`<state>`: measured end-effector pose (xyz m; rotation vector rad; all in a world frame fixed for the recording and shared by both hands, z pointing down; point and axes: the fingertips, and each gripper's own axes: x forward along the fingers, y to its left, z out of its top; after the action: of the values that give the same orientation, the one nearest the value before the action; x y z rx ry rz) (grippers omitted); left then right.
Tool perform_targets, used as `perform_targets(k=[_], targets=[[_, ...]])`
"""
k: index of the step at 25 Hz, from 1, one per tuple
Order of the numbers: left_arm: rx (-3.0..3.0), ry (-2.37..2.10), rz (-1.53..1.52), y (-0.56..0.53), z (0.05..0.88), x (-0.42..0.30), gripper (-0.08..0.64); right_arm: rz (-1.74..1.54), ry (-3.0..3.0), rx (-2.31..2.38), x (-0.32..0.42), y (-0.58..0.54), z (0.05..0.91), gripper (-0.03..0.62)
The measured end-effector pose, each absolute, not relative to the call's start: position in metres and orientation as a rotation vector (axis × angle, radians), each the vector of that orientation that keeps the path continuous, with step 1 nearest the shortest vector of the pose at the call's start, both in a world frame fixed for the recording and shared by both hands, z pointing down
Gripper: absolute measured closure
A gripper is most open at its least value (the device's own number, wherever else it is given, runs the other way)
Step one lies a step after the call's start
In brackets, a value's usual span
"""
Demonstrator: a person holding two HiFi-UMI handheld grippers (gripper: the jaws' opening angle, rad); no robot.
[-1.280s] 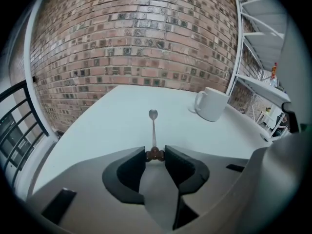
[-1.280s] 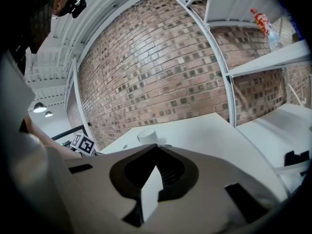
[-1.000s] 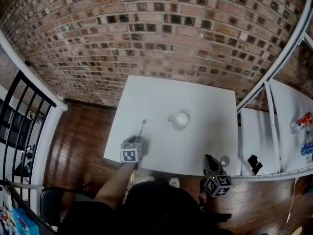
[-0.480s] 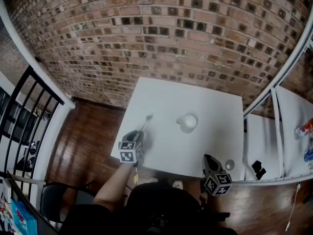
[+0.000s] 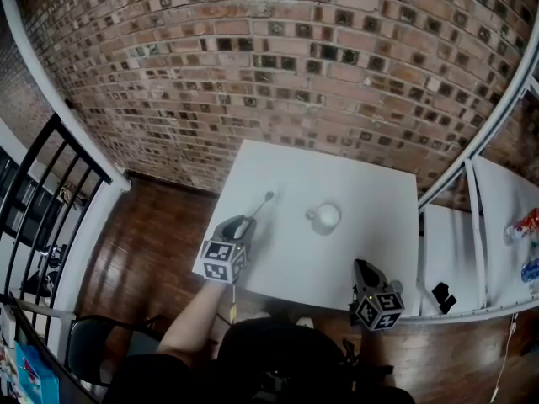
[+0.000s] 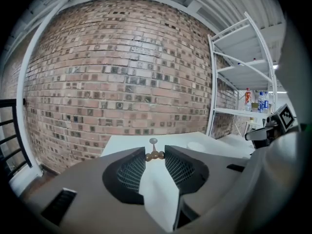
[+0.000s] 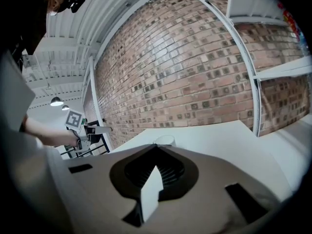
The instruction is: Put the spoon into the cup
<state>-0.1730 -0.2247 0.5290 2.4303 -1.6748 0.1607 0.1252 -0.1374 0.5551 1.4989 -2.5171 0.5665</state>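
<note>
L claw (image 5: 247, 225) gripping spoon over white table; R claw (image 5: 363, 269) closed, nothing in it.

Small room: curved-looking red-brown brick wall (image 5: 295, 74) at back, dark glossy wood floor (image 5: 143, 242) below, black metal railing (image 5: 42, 192) off to the left, white metal shelving (image 5: 472, 217) on the right. Plain white square table (image 5: 354, 183) sits against the brick. L claw's pads clamp the brown beaded handle of a slim metal spoon (image 5: 259, 207), bowl end pointing twd the wall, over the table's left part. Round white cup (image 5: 327, 217) stands upright mid-table, right of the spoon, apart from it. R claw hangs by the near right edge, jaw tips together.
</note>
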Motion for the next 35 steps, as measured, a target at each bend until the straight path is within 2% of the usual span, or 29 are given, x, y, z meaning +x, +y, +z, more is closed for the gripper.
perform_targets(k=[21, 35], targets=[[2.713, -1.292, 0.075, -0.245, 0.493, -0.067, 0.437, 0.546, -2.431, 1.694, 0.169, -0.128, 0.551, 0.588], [2.769, -1.123, 0.283, -0.25, 0.533, -0.01, 0.436, 0.559, -2.354, 1.851, 0.207, -0.104, 0.549, 0.588]])
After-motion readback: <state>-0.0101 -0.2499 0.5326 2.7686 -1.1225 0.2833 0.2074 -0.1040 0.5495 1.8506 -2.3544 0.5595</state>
